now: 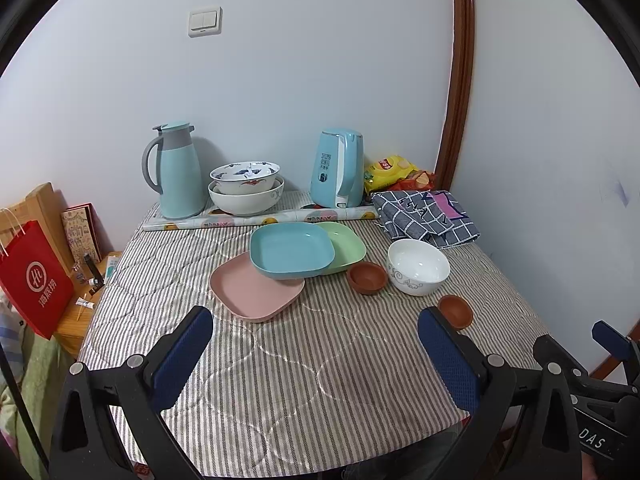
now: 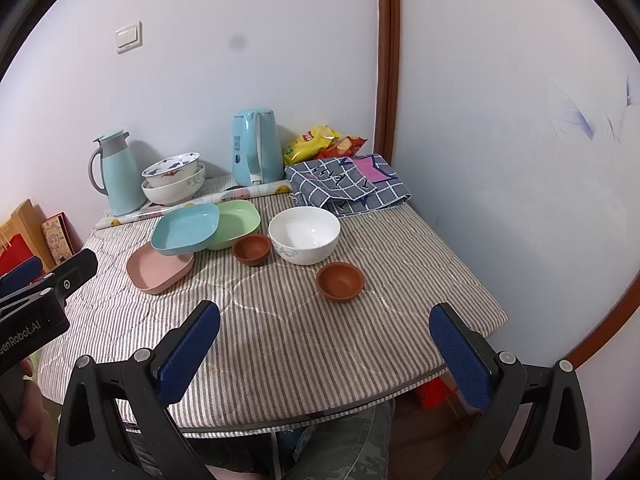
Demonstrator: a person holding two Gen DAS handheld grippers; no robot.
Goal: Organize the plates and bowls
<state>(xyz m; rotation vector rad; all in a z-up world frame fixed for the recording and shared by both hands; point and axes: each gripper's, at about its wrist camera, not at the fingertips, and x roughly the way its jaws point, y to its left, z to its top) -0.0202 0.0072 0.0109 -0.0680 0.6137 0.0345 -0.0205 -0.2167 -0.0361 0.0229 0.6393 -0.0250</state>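
On the striped tablecloth (image 1: pixel 280 360) three square plates overlap: a blue plate (image 1: pixel 291 250) (image 2: pixel 186 230) rests on a pink plate (image 1: pixel 256 292) (image 2: pixel 158 266) and a green plate (image 1: pixel 346 246) (image 2: pixel 238 218). A white bowl (image 1: pixel 418 266) (image 2: pixel 304 234) stands to their right, with one small brown bowl (image 1: pixel 367 277) (image 2: pixel 252 249) beside it and another brown bowl (image 1: pixel 455 310) (image 2: pixel 340 280) nearer me. Two stacked patterned bowls (image 1: pixel 246 188) (image 2: pixel 174 180) sit at the back. My left gripper (image 1: pixel 316 360) and right gripper (image 2: pixel 324 354) hover open over the table's near edge, holding nothing.
A teal thermos jug (image 1: pixel 178 172), a blue electric kettle (image 1: pixel 338 168), snack bags (image 1: pixel 394 172), a rolled sheet (image 1: pixel 260 220) and a folded checked cloth (image 1: pixel 426 216) line the back. A red paper bag (image 1: pixel 34 280) and small items stand on a side stand at left. Walls close the back and right.
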